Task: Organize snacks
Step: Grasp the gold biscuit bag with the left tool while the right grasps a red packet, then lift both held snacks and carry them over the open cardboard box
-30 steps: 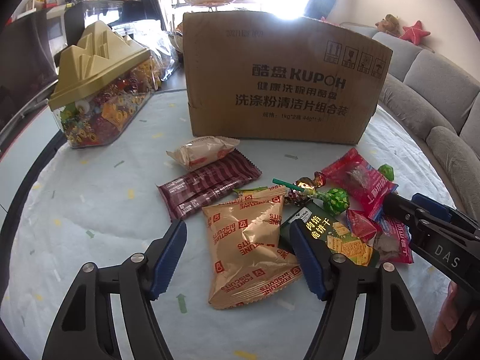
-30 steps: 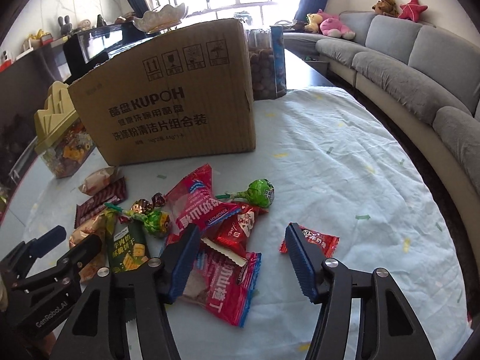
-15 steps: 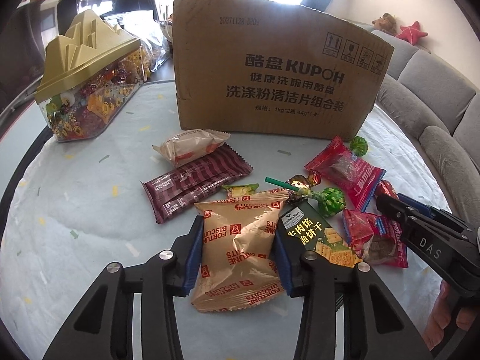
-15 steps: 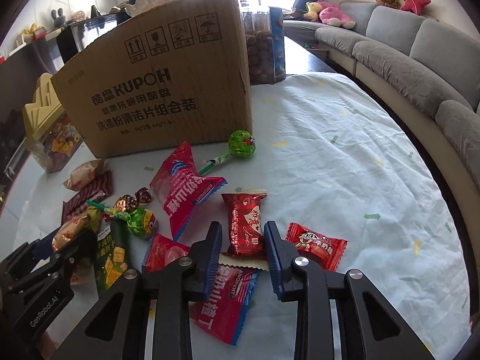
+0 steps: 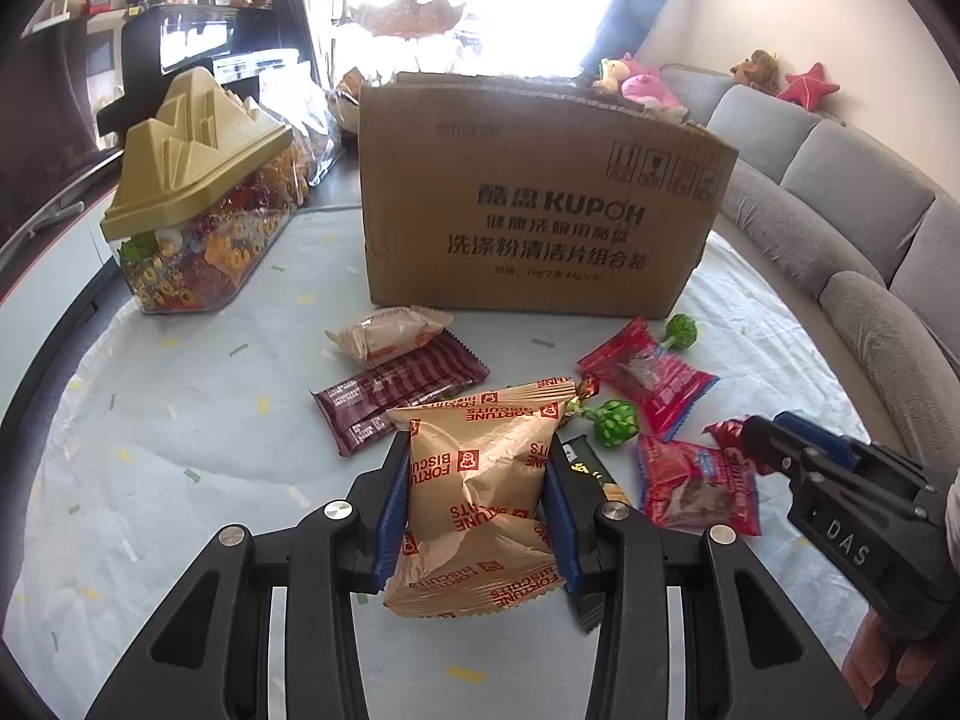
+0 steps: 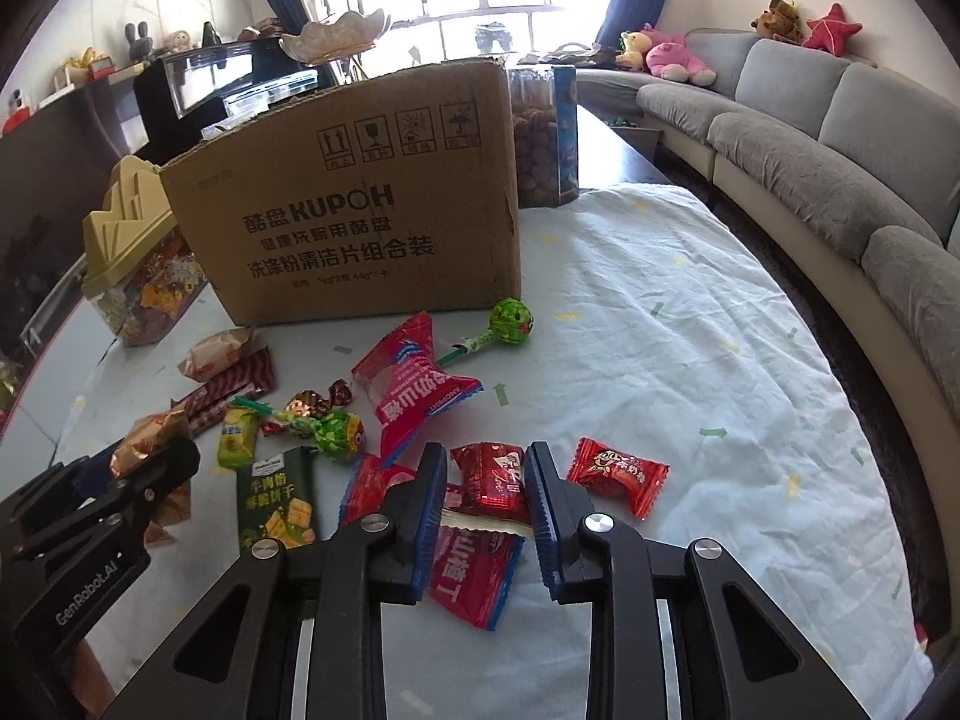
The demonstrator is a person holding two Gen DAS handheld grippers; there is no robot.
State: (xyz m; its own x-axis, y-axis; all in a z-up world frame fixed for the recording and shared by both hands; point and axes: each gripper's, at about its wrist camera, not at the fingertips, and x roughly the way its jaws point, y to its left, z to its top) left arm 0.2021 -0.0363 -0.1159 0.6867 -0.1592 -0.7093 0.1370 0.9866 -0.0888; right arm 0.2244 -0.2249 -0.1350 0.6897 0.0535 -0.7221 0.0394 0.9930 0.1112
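- The cardboard box [image 5: 540, 198] stands upright well ahead of both sets of fingers, its top open; it looks the likely place for the snacks.
- The biscuit bag [image 5: 480, 492], tan with red print, sits clamped between the left gripper [image 5: 477, 510] pads. It looks puffy, light and crushable, so a gentle mid-body squeeze suits it.
- The small red candy packet [image 6: 492, 480], glossy and likely slippery, is pinched between the right gripper [image 6: 487, 498] fingers, above other red wrappers.
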